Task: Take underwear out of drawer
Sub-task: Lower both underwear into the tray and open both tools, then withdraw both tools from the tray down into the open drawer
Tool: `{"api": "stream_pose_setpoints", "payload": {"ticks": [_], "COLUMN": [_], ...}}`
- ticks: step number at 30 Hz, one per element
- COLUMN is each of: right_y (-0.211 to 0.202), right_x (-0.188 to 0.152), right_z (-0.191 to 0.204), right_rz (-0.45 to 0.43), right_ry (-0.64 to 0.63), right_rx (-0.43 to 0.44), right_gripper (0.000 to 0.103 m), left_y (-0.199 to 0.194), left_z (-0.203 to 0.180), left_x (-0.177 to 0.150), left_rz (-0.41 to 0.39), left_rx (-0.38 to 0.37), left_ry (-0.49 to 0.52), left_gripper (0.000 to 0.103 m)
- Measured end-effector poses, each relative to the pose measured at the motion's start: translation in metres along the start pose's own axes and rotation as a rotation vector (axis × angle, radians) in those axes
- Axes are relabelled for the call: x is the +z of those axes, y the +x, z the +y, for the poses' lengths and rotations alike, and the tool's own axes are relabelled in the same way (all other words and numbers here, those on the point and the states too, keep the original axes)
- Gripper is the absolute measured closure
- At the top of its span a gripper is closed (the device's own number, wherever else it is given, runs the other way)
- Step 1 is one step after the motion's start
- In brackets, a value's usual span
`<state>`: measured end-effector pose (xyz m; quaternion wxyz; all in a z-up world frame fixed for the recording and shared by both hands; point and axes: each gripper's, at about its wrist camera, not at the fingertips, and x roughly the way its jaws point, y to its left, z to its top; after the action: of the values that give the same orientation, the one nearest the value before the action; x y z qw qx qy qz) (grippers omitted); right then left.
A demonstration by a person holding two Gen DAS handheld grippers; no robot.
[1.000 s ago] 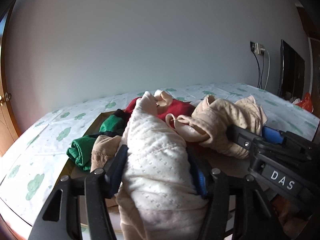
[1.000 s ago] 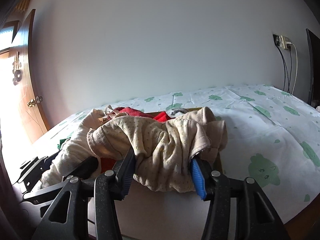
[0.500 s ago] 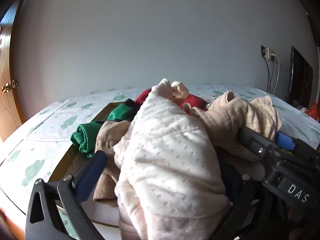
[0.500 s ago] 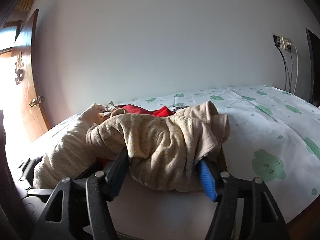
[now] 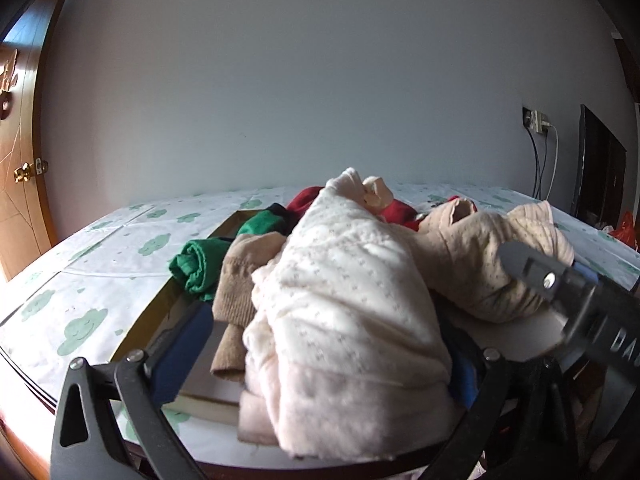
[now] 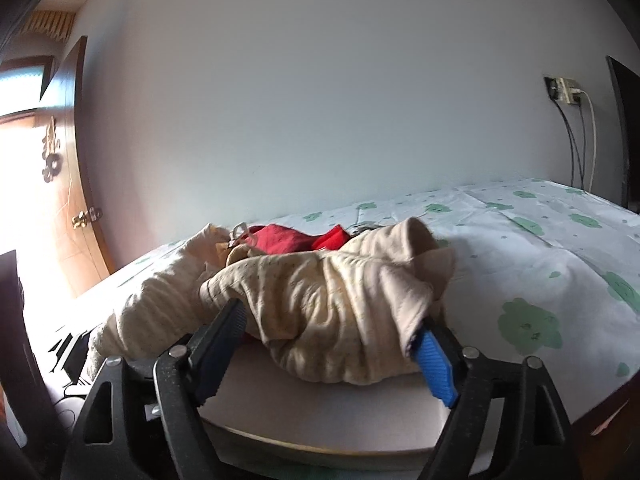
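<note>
Jaws, left gripper (image 5: 316, 352): spread wide, not pinching; cream underwear (image 5: 344, 312) lies loose between them, long axis running away along the fingers, atop the box (image 5: 188, 292) on the bed (image 5: 100, 280). Right gripper (image 6: 332, 344): jaws opening, beige underwear (image 6: 332, 300) draped crosswise between, w/ no firm pinch.

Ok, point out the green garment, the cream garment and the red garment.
green garment (image 5: 200, 260), left wrist view, rolled end.
cream garment (image 5: 352, 312), left wrist view, middle of its top face.
red garment (image 6: 280, 238), right wrist view, top fold.

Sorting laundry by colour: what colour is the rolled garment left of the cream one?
Green, clearest in the left wrist view.
</note>
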<state>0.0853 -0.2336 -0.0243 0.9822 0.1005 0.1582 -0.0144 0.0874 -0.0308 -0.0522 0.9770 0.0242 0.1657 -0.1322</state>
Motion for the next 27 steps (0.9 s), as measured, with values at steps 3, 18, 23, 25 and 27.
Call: {"api": "stream_pose_setpoints", "payload": {"ticks": [3, 18, 23, 25, 27], "right_y": [-0.008, -0.050, -0.062, -0.066, -0.072], "right_x": [0.002, 0.004, 0.004, 0.003, 0.004], "right_z": [-0.007, -0.019, -0.018, -0.018, -0.018], "right_rz": [-0.026, -0.167, -0.212, -0.219, -0.230], "right_ry": [0.034, 0.081, 0.065, 0.063, 0.068], "right_rx": [-0.009, -0.127, -0.159, -0.170, -0.178], "right_gripper": [0.021, 0.021, 0.021, 0.021, 0.021], "left_y": [-0.003, -0.031, -0.040, -0.041, -0.042], "left_z": [0.002, 0.006, 0.008, 0.008, 0.008], "left_x": [-0.002, -0.016, -0.020, -0.023, -0.027], "left_rz": [-0.008, -0.068, -0.070, -0.061, -0.050], "left_rx": [0.008, 0.020, 0.022, 0.018, 0.020], "left_ry": [-0.002, 0.009, 0.013, 0.011, 0.014], "left_gripper": [0.001, 0.001, 0.001, 0.001, 0.001]}}
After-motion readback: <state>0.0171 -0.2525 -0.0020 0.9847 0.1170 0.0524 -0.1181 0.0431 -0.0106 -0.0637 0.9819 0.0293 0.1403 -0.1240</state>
